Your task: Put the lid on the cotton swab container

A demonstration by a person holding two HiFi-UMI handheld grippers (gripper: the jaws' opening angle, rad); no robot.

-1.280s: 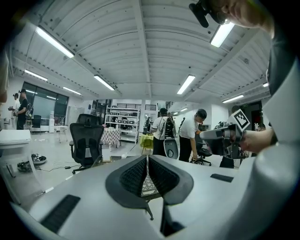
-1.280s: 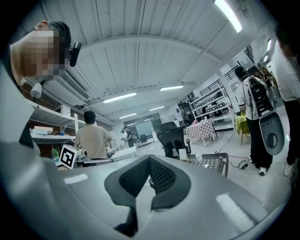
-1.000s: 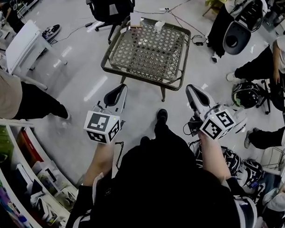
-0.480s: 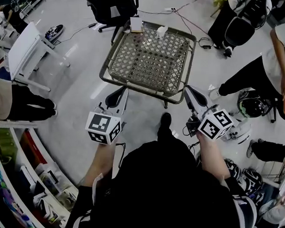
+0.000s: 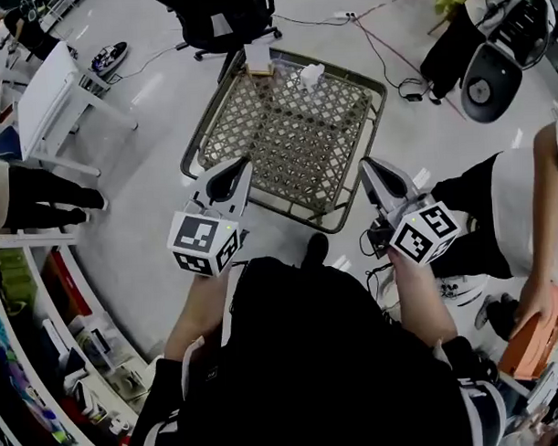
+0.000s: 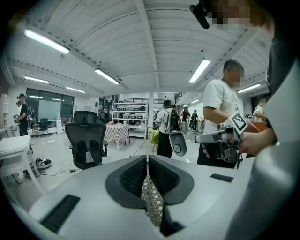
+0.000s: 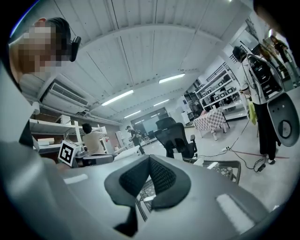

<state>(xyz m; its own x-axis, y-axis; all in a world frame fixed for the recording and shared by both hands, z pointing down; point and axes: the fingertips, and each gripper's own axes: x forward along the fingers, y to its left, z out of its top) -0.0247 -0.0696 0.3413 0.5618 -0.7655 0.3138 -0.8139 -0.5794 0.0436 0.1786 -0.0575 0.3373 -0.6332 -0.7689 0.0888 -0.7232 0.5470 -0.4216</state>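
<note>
Box [image 5: 258, 59] and container [image 5: 310, 75] sit at the table's [image 5: 295, 148] far edge, chair [image 5: 224, 14] behind.

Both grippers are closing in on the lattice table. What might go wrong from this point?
1. The boxy item and the white item sit by the far rim of the lattice table, so a clumsy nudge may push them off.
2. The left gripper and right gripper are both shut and empty. Reaching in like that would likely knock an item rather than grasp it.
3. A bystander stands close on the right, and a wide swing might hit them.
</note>
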